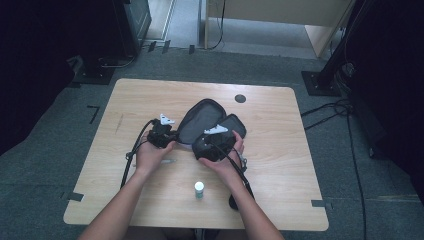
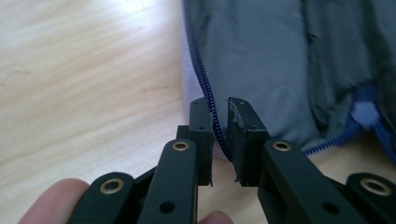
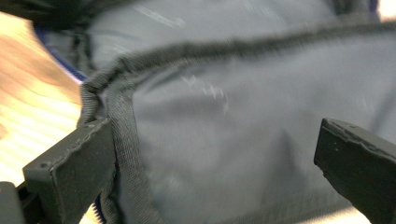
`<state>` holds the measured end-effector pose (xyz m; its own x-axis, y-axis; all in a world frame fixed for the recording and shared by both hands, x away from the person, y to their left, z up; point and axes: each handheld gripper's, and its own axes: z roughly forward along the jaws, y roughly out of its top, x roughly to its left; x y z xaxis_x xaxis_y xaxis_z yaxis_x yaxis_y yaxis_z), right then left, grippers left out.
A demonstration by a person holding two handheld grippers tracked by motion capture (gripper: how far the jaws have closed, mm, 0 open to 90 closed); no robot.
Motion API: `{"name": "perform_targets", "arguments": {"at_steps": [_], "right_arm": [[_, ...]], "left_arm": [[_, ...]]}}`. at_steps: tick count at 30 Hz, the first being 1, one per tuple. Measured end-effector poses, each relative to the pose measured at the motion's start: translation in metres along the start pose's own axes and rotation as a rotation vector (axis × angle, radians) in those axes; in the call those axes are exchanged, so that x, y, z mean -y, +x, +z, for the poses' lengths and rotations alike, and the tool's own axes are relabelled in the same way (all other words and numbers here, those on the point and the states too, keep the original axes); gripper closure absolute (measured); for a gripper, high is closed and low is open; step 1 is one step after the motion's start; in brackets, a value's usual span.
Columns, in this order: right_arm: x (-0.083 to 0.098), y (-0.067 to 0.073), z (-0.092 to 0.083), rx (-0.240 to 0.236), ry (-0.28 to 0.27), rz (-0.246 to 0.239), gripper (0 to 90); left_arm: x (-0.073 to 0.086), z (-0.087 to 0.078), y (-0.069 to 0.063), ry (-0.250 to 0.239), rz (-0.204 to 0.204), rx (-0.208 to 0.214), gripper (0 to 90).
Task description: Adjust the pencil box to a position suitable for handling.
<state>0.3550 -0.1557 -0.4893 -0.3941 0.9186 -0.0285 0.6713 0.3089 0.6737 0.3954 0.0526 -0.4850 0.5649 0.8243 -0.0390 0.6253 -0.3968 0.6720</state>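
A dark grey zip case lies unzipped and spread flat in the middle of the wooden table. My left gripper is at its left rim. In the left gripper view, the left gripper is shut on the case's blue zipper edge, beside the grey lining. My right gripper sits over the case's near right half. In the right gripper view, the right gripper stands wide open, its jaws straddling a grey inner pocket with a black bound edge; nothing is pinched.
A small white bottle with a green cap stands near the table's front edge, between the person's forearms. A black round grommet sits at the back of the table. Cables trail from both grippers towards the front. Dark equipment stands flank the table on the floor.
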Motion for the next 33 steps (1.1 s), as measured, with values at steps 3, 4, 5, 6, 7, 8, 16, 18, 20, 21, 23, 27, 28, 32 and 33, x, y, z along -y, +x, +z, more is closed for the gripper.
{"name": "perform_targets", "arguments": {"at_steps": [3,4,5,6,7,8,16,18,20,21,23,27,28,32,33], "right_arm": [[0.001,-0.008,0.000,0.024,0.004,0.015,0.0],[0.001,-0.010,0.000,0.044,0.008,0.022,0.0],[0.001,-0.013,-0.001,0.058,0.010,0.028,0.0],[0.001,-0.016,-0.001,0.070,0.009,0.038,0.0],[0.001,-0.019,-0.001,0.081,0.012,0.049,0.0],[0.001,-0.022,-0.001,0.094,0.014,0.056,0.1],[0.002,-0.037,-0.001,0.189,-0.007,0.077,6.1],[0.002,-0.042,0.001,0.231,-0.016,0.070,6.3],[0.001,-0.052,0.004,0.305,-0.011,0.079,14.2],[0.001,-0.057,0.005,0.337,-0.002,0.086,13.6],[0.002,-0.067,0.006,0.346,0.006,0.127,13.8],[0.002,-0.074,-0.007,0.310,-0.052,0.216,17.0],[0.001,-0.072,-0.012,0.288,-0.070,0.229,18.8],[-0.003,-0.048,-0.027,0.205,-0.130,0.191,26.8],[-0.004,-0.043,-0.028,0.180,-0.131,0.180,26.3]], "left_arm": [[0.002,-0.002,-0.004,0.005,-0.005,0.011,78.8],[0.004,-0.004,-0.008,0.009,-0.014,0.030,77.9],[0.005,-0.004,-0.010,0.011,-0.012,0.037,77.3],[0.005,-0.005,-0.012,0.016,-0.002,0.041,76.7],[0.005,-0.005,-0.015,0.017,0.004,0.047,76.4],[0.006,-0.006,-0.017,0.015,0.011,0.051,75.9],[0.005,-0.006,-0.034,-0.009,0.025,0.125,70.9],[0.004,-0.008,-0.040,-0.024,0.048,0.137,66.9],[0.004,-0.010,-0.044,-0.042,0.073,0.174,62.4],[0.004,-0.013,-0.047,-0.051,0.094,0.197,60.7],[0.004,-0.014,-0.046,-0.058,0.100,0.203,57.0],[0.003,-0.023,-0.034,-0.123,0.082,0.200,49.6],[0.002,-0.026,-0.031,-0.143,0.071,0.192,46.7],[0.000,-0.036,-0.020,-0.202,0.040,0.156,41.5],[0.000,-0.036,-0.020,-0.202,0.040,0.156,41.2]]}}
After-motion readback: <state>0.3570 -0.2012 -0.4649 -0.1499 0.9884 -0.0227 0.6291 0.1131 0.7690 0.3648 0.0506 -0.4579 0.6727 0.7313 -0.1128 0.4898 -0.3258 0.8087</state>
